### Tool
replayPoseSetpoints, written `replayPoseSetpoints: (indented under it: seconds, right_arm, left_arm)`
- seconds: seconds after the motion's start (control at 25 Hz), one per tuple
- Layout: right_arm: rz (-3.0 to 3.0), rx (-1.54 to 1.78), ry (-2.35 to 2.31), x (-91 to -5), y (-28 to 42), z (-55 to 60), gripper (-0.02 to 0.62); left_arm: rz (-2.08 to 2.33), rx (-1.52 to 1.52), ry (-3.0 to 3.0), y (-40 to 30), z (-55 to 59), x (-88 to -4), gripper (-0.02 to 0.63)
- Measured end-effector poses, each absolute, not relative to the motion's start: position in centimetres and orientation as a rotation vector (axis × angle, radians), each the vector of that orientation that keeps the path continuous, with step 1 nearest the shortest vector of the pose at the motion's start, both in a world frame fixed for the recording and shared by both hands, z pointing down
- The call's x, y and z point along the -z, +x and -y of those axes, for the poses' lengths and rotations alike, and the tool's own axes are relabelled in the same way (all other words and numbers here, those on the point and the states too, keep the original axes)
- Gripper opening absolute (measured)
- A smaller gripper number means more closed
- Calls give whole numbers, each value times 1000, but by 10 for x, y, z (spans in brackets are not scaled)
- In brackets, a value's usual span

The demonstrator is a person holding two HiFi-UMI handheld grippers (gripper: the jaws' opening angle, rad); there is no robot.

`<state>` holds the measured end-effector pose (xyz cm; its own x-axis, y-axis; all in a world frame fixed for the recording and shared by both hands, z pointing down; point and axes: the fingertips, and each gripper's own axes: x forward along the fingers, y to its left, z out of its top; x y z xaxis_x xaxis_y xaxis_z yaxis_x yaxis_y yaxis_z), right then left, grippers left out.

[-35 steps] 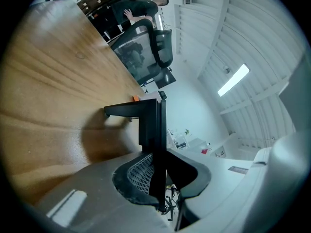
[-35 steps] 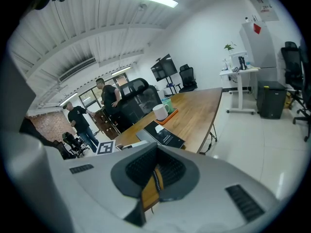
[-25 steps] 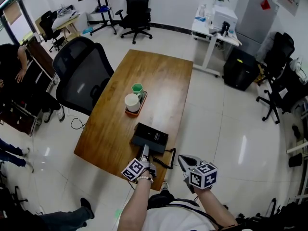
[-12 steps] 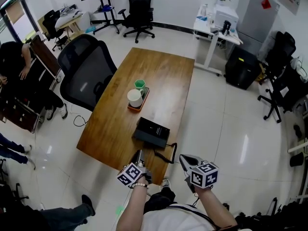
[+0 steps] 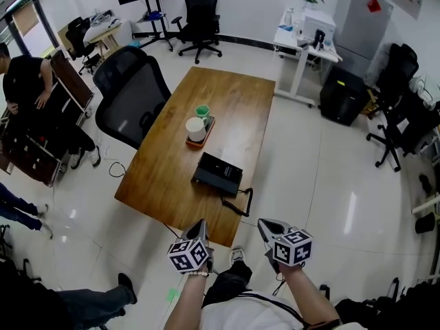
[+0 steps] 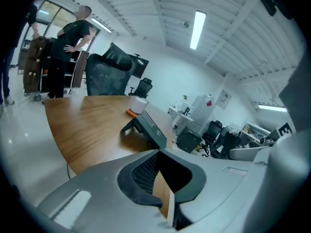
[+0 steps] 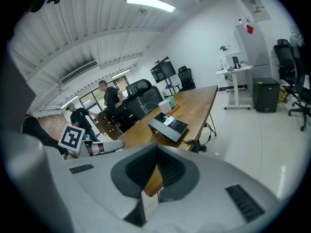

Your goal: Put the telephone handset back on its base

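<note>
Since a sec ago my left gripper (image 5: 199, 225) has pulled back off the telephone (image 5: 217, 172) to the near table (image 5: 158, 177) edge. Its fingers (image 6: 141, 174) have snapped shut w/ nothing btwn them.

Task looks done, far as I can judge. The phone sits as one black block near the table's near end. The handset (image 5: 205, 173) seems to be down along the left of the base (image 5: 225, 173), tho it's too small here to confirm the seating. The coiled cord (image 5: 242, 201) hangs off the edge just beside it. Left to do: prob. only a check that the handset sits flush.

Count on the table, L to R:
- 1 white mug (image 5: 195, 129)
- 1 green cup (image 5: 202, 111), both on 1 orange tray (image 5: 205, 137)
- 1 telephone
- 1 cord

Grippers: 2. My right gripper (image 5: 264, 224) hovers off the table over the floor. Its fingers (image 7: 141, 169) are together and empty.
</note>
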<state>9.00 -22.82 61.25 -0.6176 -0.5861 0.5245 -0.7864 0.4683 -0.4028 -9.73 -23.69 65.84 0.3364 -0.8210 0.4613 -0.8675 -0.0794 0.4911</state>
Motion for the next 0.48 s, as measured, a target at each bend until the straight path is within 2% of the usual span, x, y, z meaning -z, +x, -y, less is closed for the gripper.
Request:
replayPoseSetpoints:
  seconds: [0.48]
  right_arm:
    - [2427, -850, 1266, -598, 95, 143, 3]
  left_arm:
    - [1437, -280, 2060, -64, 143, -625, 2]
